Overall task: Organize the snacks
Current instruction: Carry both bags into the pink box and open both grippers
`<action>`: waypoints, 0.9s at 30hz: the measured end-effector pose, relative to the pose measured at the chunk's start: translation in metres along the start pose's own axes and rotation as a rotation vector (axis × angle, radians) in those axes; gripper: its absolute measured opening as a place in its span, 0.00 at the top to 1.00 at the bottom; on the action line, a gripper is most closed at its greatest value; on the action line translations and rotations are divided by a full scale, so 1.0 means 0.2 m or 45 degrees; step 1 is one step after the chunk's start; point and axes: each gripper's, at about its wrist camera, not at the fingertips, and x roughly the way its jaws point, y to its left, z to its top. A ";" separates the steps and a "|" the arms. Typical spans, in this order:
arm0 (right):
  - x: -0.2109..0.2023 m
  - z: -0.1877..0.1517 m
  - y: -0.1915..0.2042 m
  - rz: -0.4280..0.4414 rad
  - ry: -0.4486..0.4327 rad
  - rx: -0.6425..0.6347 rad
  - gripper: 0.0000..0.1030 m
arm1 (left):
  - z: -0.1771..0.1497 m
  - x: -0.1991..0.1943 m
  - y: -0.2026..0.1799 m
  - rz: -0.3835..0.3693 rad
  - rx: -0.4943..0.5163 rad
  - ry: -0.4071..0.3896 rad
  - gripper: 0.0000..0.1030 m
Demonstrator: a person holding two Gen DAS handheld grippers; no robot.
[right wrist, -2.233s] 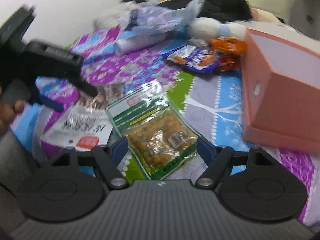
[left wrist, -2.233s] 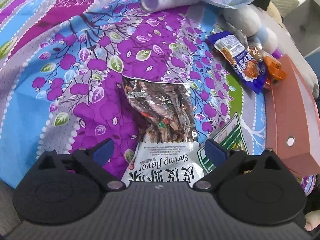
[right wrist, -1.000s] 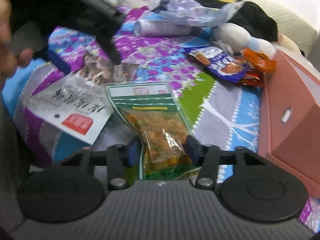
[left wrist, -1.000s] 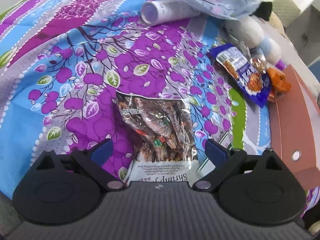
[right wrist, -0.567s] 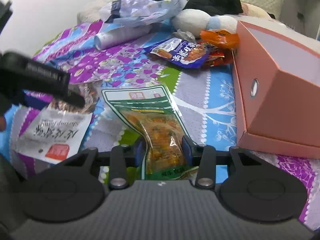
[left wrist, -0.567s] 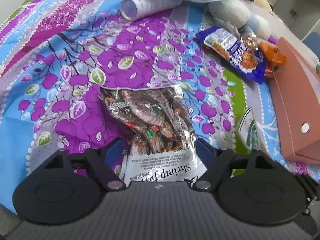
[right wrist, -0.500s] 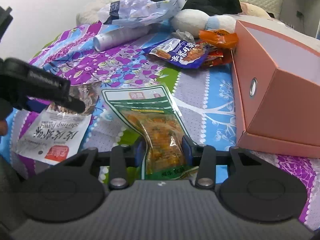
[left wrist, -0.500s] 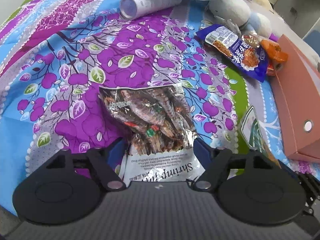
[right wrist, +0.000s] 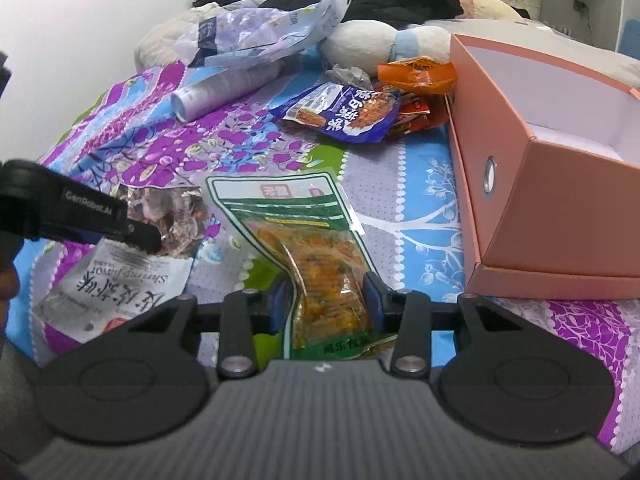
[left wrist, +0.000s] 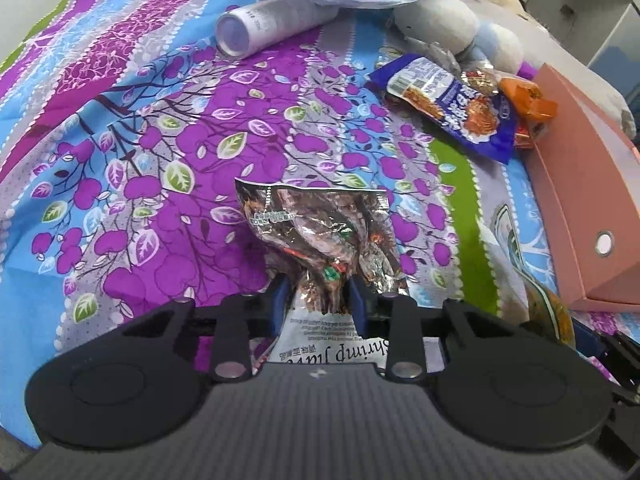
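A silver and white shrimp-flavour snack bag (left wrist: 320, 232) lies on the purple and blue bedspread (left wrist: 160, 140). My left gripper (left wrist: 318, 300) has its jaws closing on the bag's middle, and the blue pads pinch the crumpled foil. The right wrist view shows the same bag (right wrist: 120, 284) under that gripper's black finger (right wrist: 136, 236). My right gripper (right wrist: 326, 304) is shut on the lower part of a green pouch of orange snack (right wrist: 296, 216), which bulges between the pads. An open pink box (right wrist: 560, 160) stands just right of the pouch.
A blue snack packet (right wrist: 348, 114) and an orange packet (right wrist: 420, 74) lie beyond the pouch by the box's far corner. Further back are a white tube (left wrist: 272, 24), a crumpled clear plastic bag (right wrist: 260, 36), a white plush toy (right wrist: 380, 44) and dark clothing.
The left jaws have come in from wide open onto the shrimp bag, which now puckers between them. The right gripper keeps its hold on the green pouch and has rolled and risen slightly.
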 end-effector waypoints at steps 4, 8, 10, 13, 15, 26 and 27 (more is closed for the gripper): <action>-0.02 0.03 -0.03 -0.003 0.013 0.054 0.59 | 0.00 -0.02 -0.03 -0.025 0.023 0.002 0.65; -0.04 0.05 -0.04 -0.010 0.022 0.082 0.59 | 0.01 -0.06 -0.06 -0.045 0.057 -0.009 0.66; -0.06 0.07 -0.04 -0.008 0.026 0.103 0.59 | 0.02 -0.08 -0.08 -0.057 0.071 -0.015 0.66; -0.08 0.09 -0.04 -0.014 0.019 0.111 0.60 | 0.04 -0.11 -0.10 -0.069 0.085 -0.024 0.66; -0.10 0.11 -0.04 -0.010 0.010 0.107 0.60 | 0.06 -0.13 -0.12 -0.081 0.094 -0.030 0.66; -0.25 0.28 -0.06 -0.037 -0.098 0.102 0.61 | 0.20 -0.34 -0.25 -0.150 0.165 -0.127 0.67; -0.27 0.30 -0.07 -0.042 -0.112 0.105 0.61 | 0.21 -0.36 -0.27 -0.158 0.171 -0.139 0.67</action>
